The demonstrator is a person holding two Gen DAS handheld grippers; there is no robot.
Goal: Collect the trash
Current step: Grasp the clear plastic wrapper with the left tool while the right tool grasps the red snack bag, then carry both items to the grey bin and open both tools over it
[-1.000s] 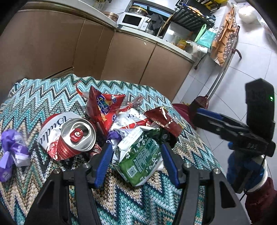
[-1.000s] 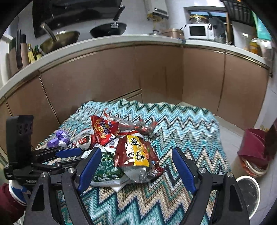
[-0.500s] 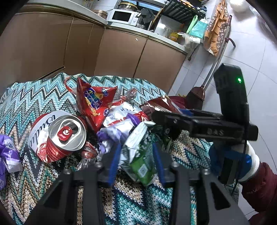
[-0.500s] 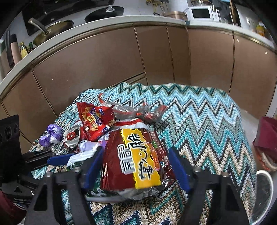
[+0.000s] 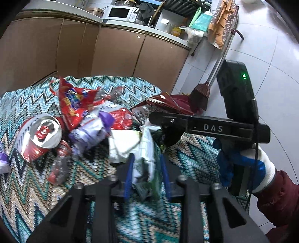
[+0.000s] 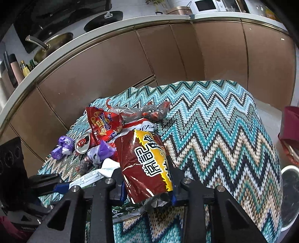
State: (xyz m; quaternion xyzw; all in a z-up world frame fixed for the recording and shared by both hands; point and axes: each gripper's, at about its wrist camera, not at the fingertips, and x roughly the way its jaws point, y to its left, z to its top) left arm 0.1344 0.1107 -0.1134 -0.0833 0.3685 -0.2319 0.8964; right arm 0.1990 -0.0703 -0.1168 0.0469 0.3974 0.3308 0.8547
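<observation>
I see a zigzag knit cloth (image 6: 224,130) in teal, cream and black covering the table. Brown cabinet doors (image 6: 115,74) curve behind it under a pale countertop (image 6: 93,37). On the counter: white microwave (image 5: 119,12), a pan with a long handle (image 6: 52,44), bottles (image 6: 24,67) at far left. Broom (image 5: 201,95) leans by the cabinets on a white tiled floor (image 5: 271,46). White round bin (image 6: 289,196) sits low right, beside the table.

Lighting: even, fairly bright indoor light; source not seen. Glare: noted on the white floor tiles (image 5: 271,46) and the red-yellow snack bag (image 6: 147,164). Blur: motion smear on the green-white wrapper (image 5: 147,155). Distortion: strong fisheye curvature, with dark vignetted corners in both views.
</observation>
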